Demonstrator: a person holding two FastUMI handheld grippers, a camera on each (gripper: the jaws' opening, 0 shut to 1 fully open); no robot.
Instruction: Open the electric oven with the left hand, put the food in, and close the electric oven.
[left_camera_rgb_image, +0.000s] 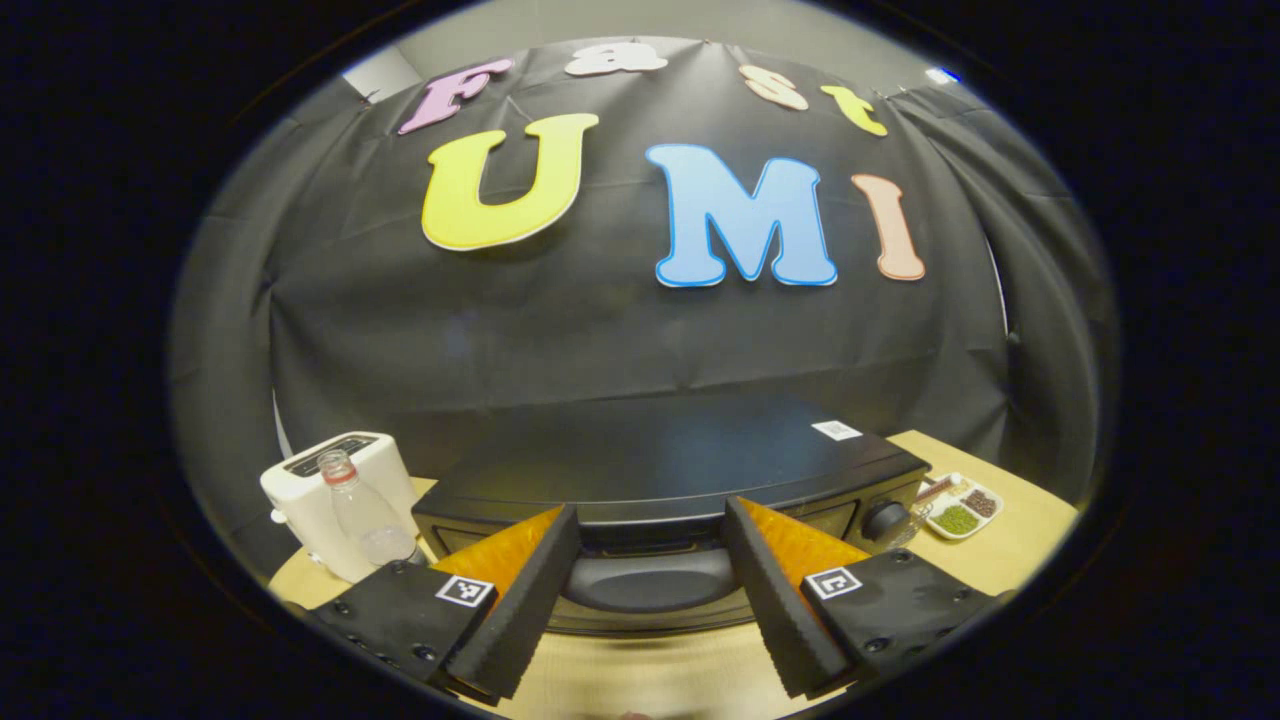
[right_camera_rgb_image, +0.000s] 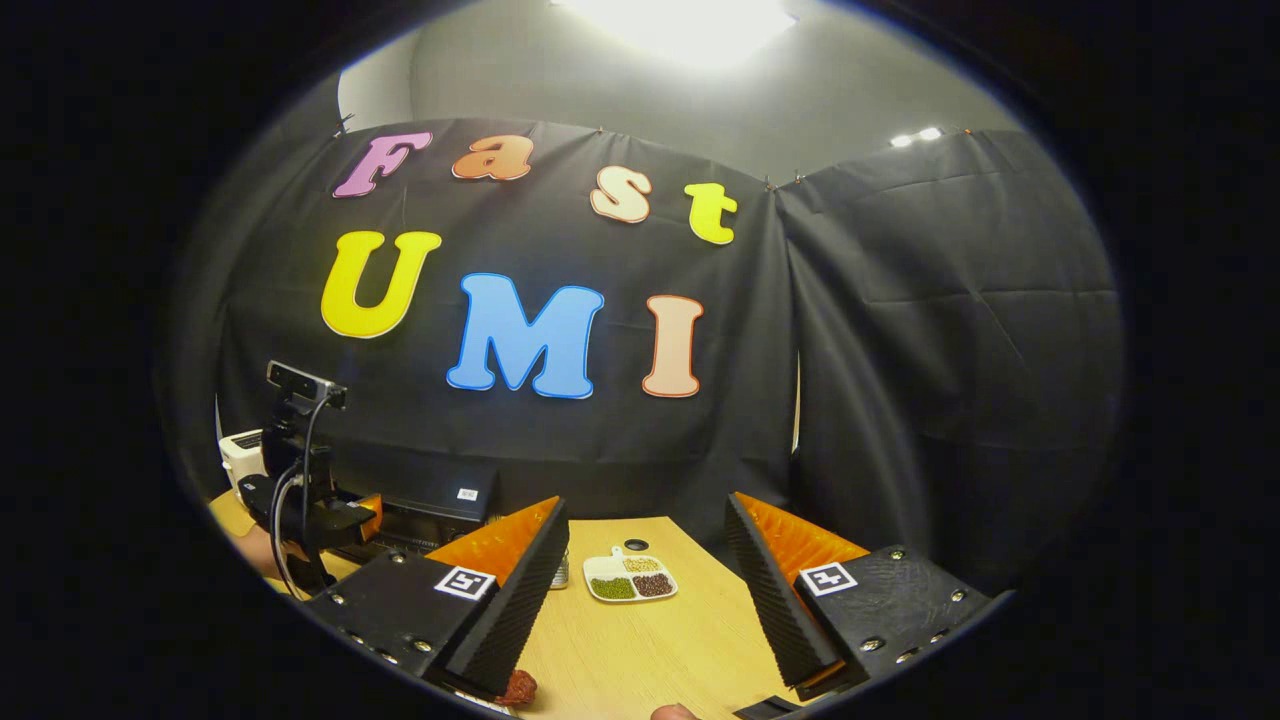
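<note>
In the left gripper view, the electric oven (left_camera_rgb_image: 660, 490) sits at lower centre on the table (left_camera_rgb_image: 1010, 545), with a toaster (left_camera_rgb_image: 335, 500) at lower left and a bottle (left_camera_rgb_image: 362, 515) just in front of it. A divided dish (left_camera_rgb_image: 962, 508) lies at the oven's right. In the right gripper view, the dish (right_camera_rgb_image: 630, 578) lies low at centre, the oven (right_camera_rgb_image: 430, 510) to its left.

Counts of things on one wooden table (left_camera_rgb_image: 1010, 545), across both gripper views.

Left gripper view: one black electric oven (left_camera_rgb_image: 660, 480) at centre, one white toaster (left_camera_rgb_image: 335, 500) at 8 o'clock, one clear plastic bottle (left_camera_rgb_image: 362, 515) beside it, one white divided dish (left_camera_rgb_image: 962, 508) at 4 o'clock holding three kinds of beans. Right gripper view: one reddish-brown piece of food (right_camera_rgb_image: 518, 687) at 6 o'clock, and two grippers, this view's own right gripper (right_camera_rgb_image: 645, 590) and the left gripper (right_camera_rgb_image: 330, 515) at 8 o'clock.
</note>
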